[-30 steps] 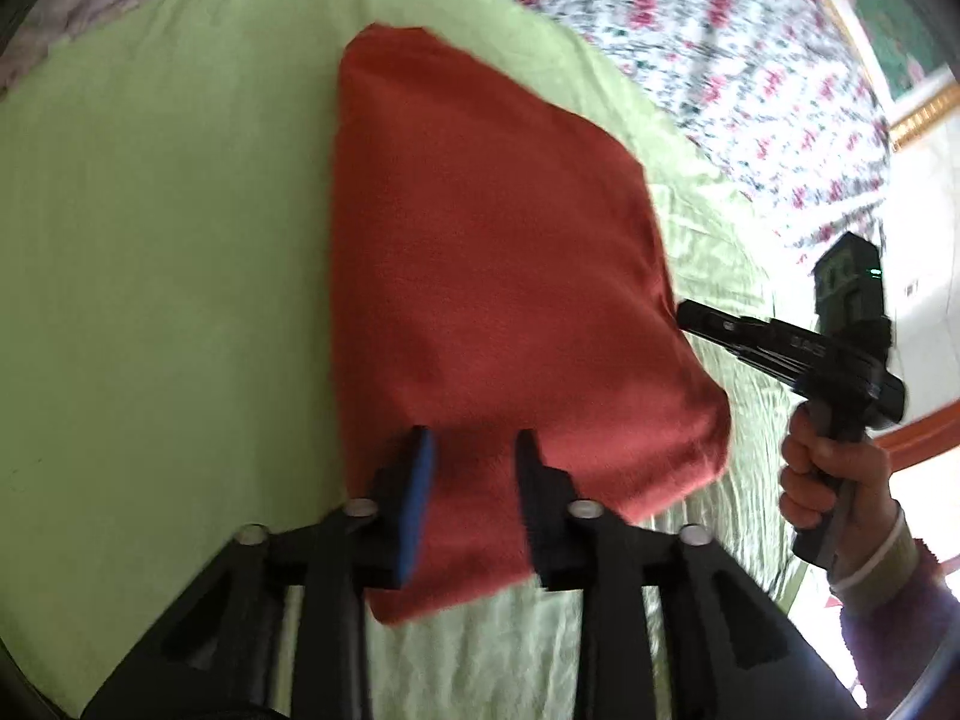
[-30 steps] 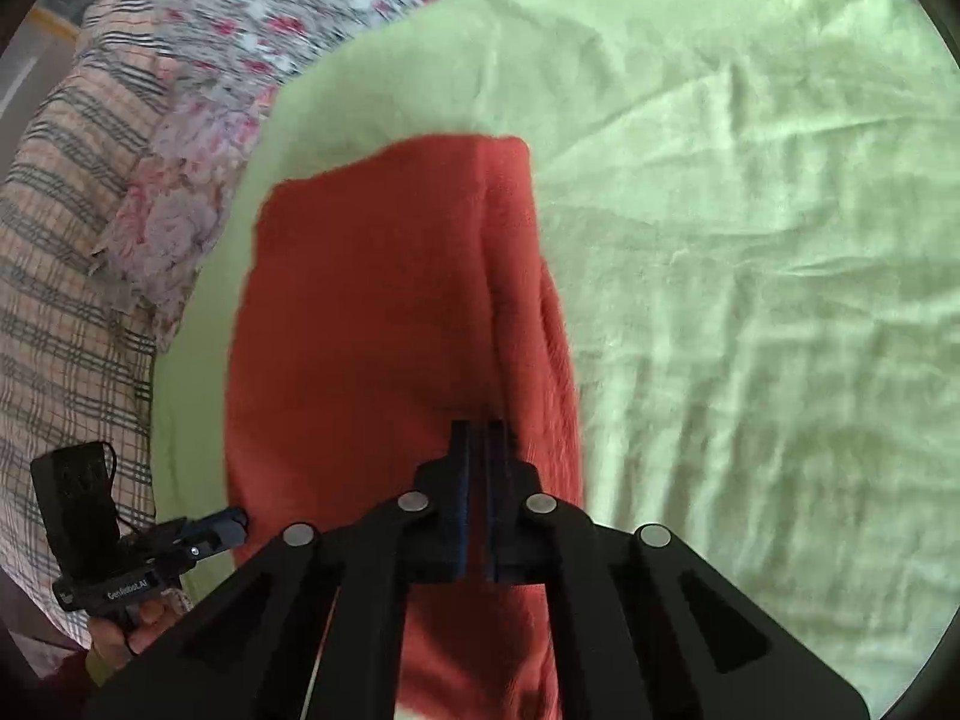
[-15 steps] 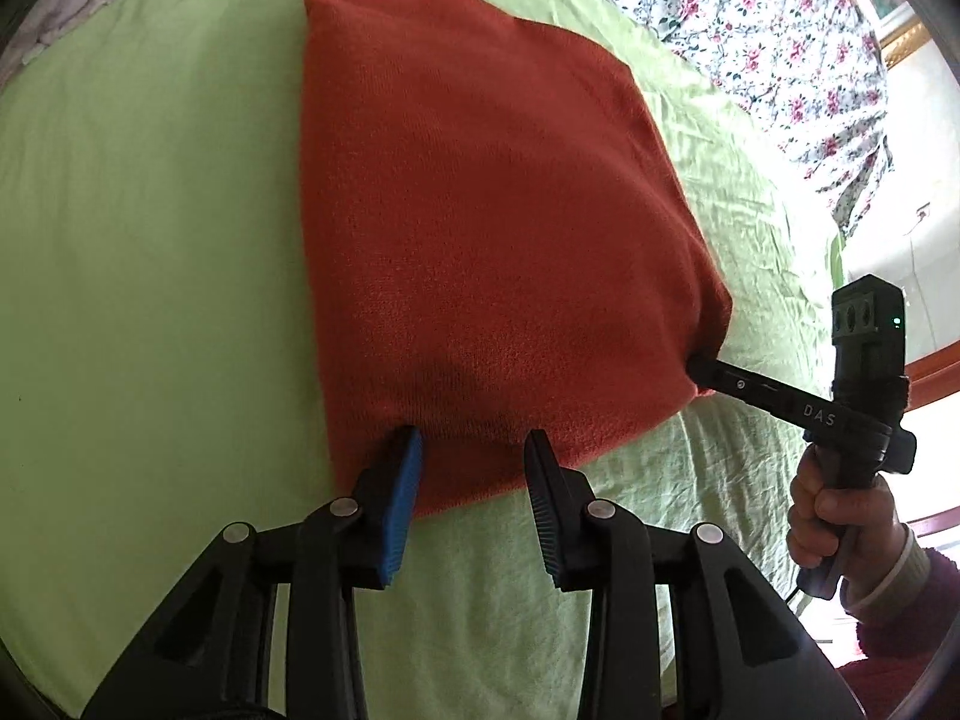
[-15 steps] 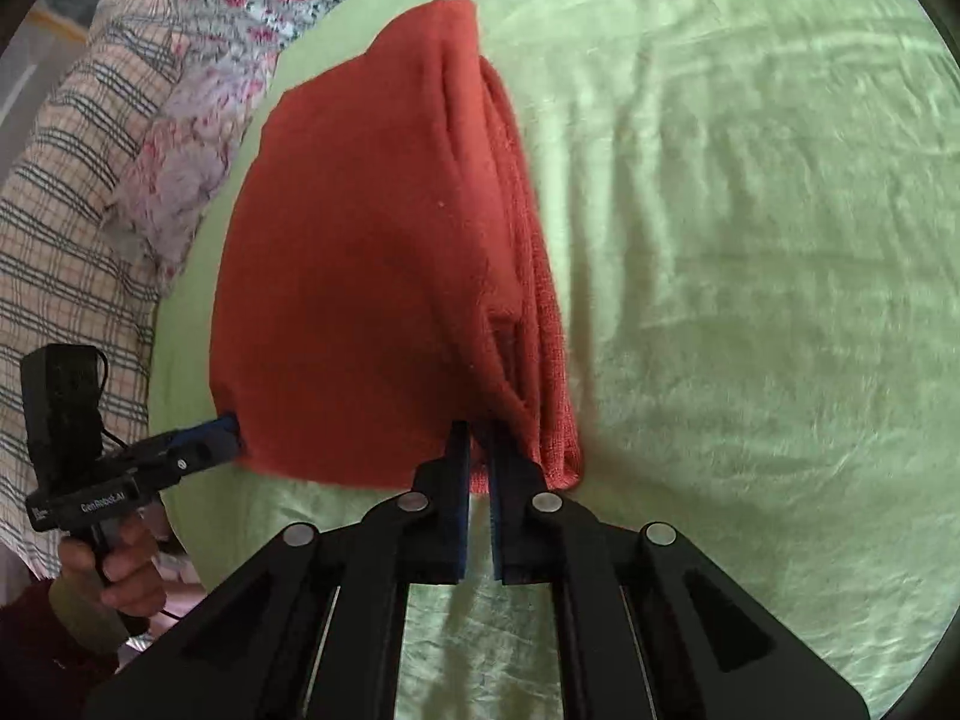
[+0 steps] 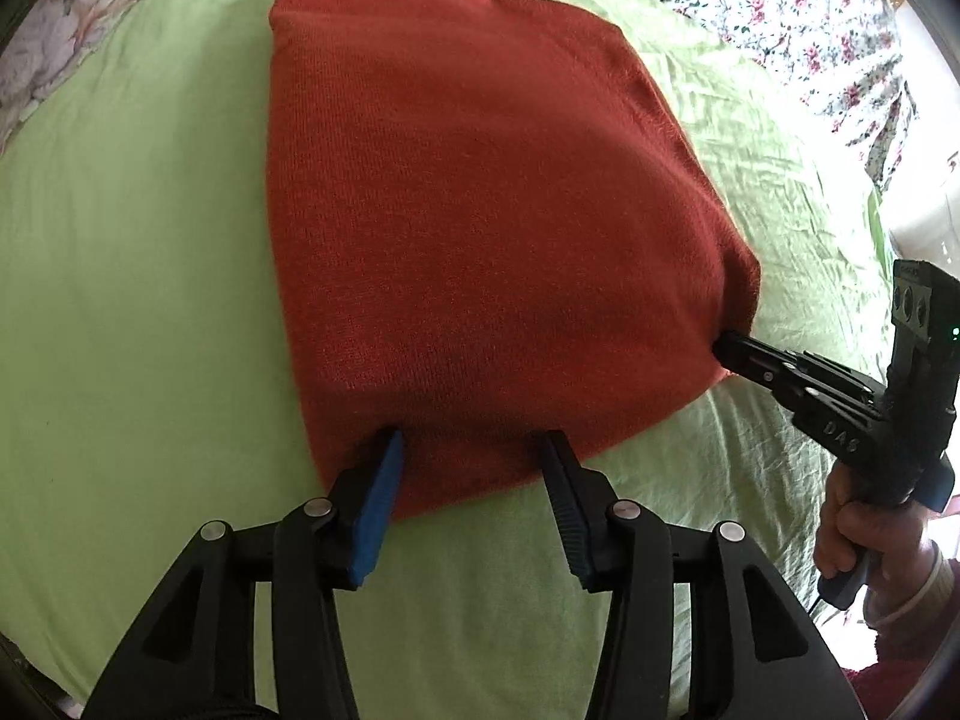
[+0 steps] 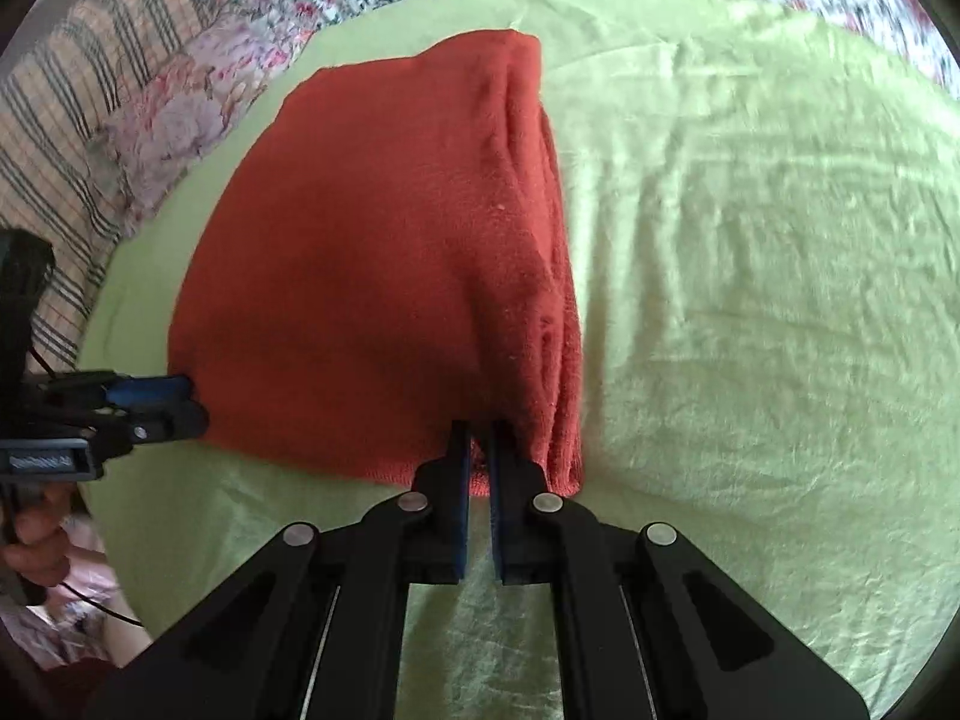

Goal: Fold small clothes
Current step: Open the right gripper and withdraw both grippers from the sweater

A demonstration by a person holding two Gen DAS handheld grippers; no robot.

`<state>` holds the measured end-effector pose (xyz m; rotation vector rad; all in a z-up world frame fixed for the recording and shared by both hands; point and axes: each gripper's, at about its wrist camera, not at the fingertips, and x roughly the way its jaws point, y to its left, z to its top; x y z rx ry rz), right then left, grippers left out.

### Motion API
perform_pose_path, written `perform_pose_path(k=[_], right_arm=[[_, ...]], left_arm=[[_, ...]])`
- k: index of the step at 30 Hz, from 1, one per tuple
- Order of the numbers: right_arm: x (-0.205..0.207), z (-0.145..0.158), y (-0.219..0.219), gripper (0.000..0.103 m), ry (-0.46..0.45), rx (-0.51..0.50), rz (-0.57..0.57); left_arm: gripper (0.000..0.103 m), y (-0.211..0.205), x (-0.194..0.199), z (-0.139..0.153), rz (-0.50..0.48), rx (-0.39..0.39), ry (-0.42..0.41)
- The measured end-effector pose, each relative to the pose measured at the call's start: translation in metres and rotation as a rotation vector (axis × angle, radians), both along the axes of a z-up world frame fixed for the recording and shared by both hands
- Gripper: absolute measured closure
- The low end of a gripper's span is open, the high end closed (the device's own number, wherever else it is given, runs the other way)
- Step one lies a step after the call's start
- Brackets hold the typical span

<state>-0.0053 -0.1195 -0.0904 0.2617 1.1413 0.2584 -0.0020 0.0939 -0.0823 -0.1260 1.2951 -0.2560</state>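
Note:
A rust-red knitted garment (image 5: 480, 210), folded into a thick rectangle, lies on a light green sheet (image 5: 132, 240). My left gripper (image 5: 471, 450) is open, its fingers straddling the garment's near edge without pinching it. My right gripper (image 6: 477, 438) is shut on the garment's (image 6: 372, 276) near right corner, where the folded layers stack up. In the left wrist view the right gripper (image 5: 729, 351) touches the garment's right corner. In the right wrist view the left gripper (image 6: 180, 402) sits at the garment's left near corner.
The green sheet (image 6: 750, 300) covers a bed. Floral bedding (image 5: 780, 6) lies beyond it, and a plaid and floral pillow (image 6: 120, 108) lies at the left in the right wrist view. The person's hand (image 5: 858, 534) holds the right gripper's handle.
Both grippers have drawn back toward the garment's near edge. The left gripper's jaws have spread wider. The right gripper stays shut at the near right corner.

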Motion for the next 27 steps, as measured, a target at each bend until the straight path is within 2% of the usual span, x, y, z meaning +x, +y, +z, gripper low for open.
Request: perform_pose_path(k=[6,10,13,16,17,21,23,27], right_arm=[[-0.009,0.0,-0.015,0.097,0.046,0.099,-0.017],[-0.023,0.01,-0.017,0.096,0.049,0.085,-0.024],[-0.027,0.019,-0.016,0.094,0.045,0.075,-0.036],[-0.028,0.024,-0.019,0.085,0.051,0.078,-0.057],[-0.028,0.025,-0.02,0.081,0.052,0.076,-0.065],[-0.031,0.033,-0.021,0.074,0.052,0.059,-0.077],[-0.034,0.036,-0.02,0.06,0.052,0.054,-0.078],[-0.039,0.043,-0.012,0.045,0.059,0.044,-0.075]], left_arm=[[0.053,0.0,-0.003,0.004,-0.002,0.011,0.013],[0.053,0.003,-0.01,0.009,-0.015,0.035,0.009],[0.049,0.007,-0.015,0.016,-0.004,0.029,0.005],[0.036,0.014,-0.02,0.02,0.02,0.065,-0.017],[0.035,0.018,-0.023,0.021,0.032,0.076,-0.025],[0.034,0.032,-0.034,0.02,0.082,0.098,-0.029],[0.034,0.04,-0.037,0.019,0.102,0.111,-0.032],[0.034,0.055,-0.049,0.02,0.146,0.125,-0.049]])
